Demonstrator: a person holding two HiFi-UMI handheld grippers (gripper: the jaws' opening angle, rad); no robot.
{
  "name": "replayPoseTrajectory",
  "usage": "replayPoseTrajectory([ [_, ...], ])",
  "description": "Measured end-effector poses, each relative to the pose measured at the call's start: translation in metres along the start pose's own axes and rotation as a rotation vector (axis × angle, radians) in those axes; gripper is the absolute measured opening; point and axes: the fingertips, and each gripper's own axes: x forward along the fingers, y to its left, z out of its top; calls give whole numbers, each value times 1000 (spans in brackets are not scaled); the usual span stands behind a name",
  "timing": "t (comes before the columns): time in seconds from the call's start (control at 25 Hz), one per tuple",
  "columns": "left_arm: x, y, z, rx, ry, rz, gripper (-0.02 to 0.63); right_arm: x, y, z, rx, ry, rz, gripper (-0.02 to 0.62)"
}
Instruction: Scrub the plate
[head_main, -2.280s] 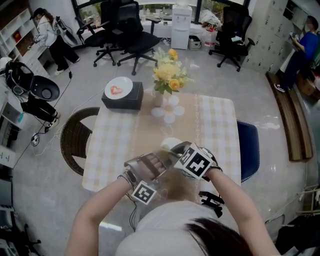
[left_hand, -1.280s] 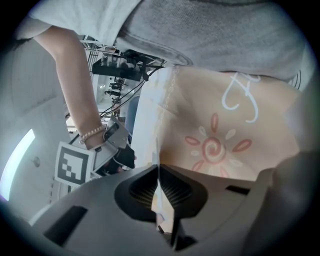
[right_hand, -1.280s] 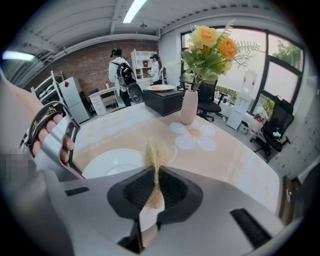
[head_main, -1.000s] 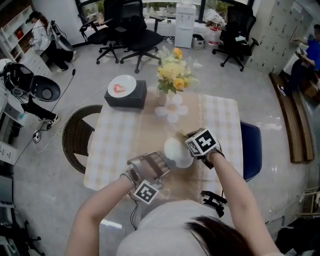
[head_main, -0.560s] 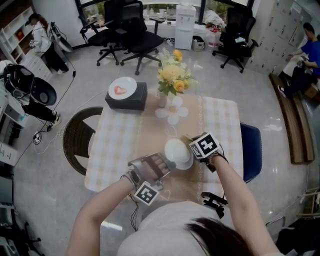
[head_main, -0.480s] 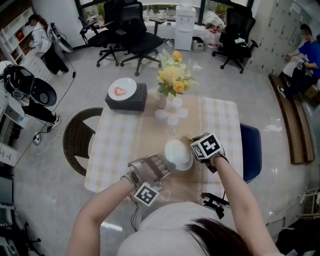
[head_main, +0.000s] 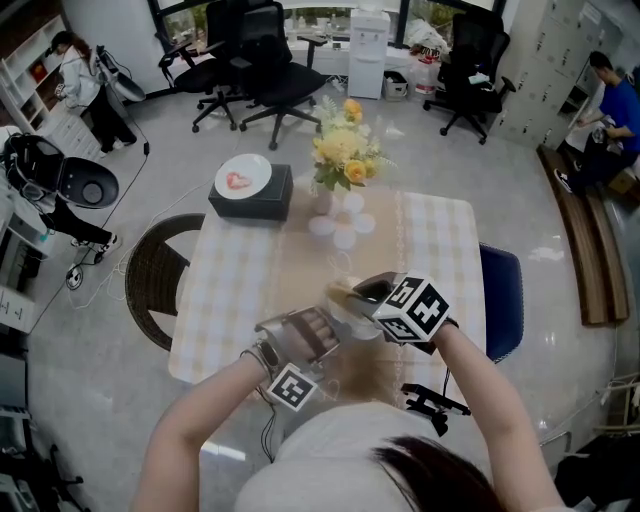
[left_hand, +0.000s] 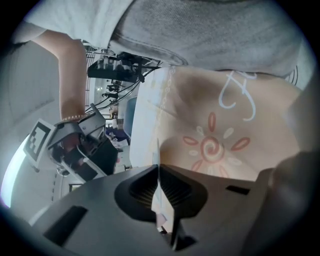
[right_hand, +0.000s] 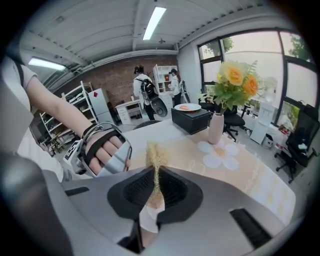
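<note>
Nearest: person's two bare forearms, one gripper in each hand, held over the near edge of the table.

Left gripper (left_hand: 158, 174) is clenched on the rim of the thin white round plate (head_main: 342, 310). In its own view the plate runs edge-on straight through the closed jaws. The plate is held up off the cloth, between the two grippers.

Right gripper (right_hand: 154, 176) is clamped on a thin yellow-tan fibrous scrub pad (right_hand: 156, 160). The pad stands up out of the jaws and points toward the left hand (right_hand: 102, 150).

In the head view the right gripper sits over the plate, with the pad just at its upper edge. Can't tell if pad and plate are touching.

Step, my read: scrubbing phase, pad being set to the plate face. The next move calls for the pad's flat side pressed on the face and rubbed across, while the left gripper keeps a firm rim hold so the plate doesn't twist.

Behind the grippers:
- checked tablecloth with beige centre runner (head_main: 300, 260)
- white flower-shaped mat (head_main: 340, 228)
- pale vase of yellow flowers (head_main: 340, 150)
- black box (head_main: 250, 198) at far left, with a small white dish with a red mark (head_main: 240, 177) on top
- black office chairs (head_main: 270, 70) on the floor beyond
</note>
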Motion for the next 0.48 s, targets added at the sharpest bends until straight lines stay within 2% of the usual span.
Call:
replayPoseTrajectory([
  [0.24, 0, 1, 1, 13, 1, -1, 17, 19, 19, -3, -54, 53, 50, 34],
  [0.48, -1, -5, 2, 50, -7, -16, 17, 26, 21, -5, -89, 76, 45, 34],
])
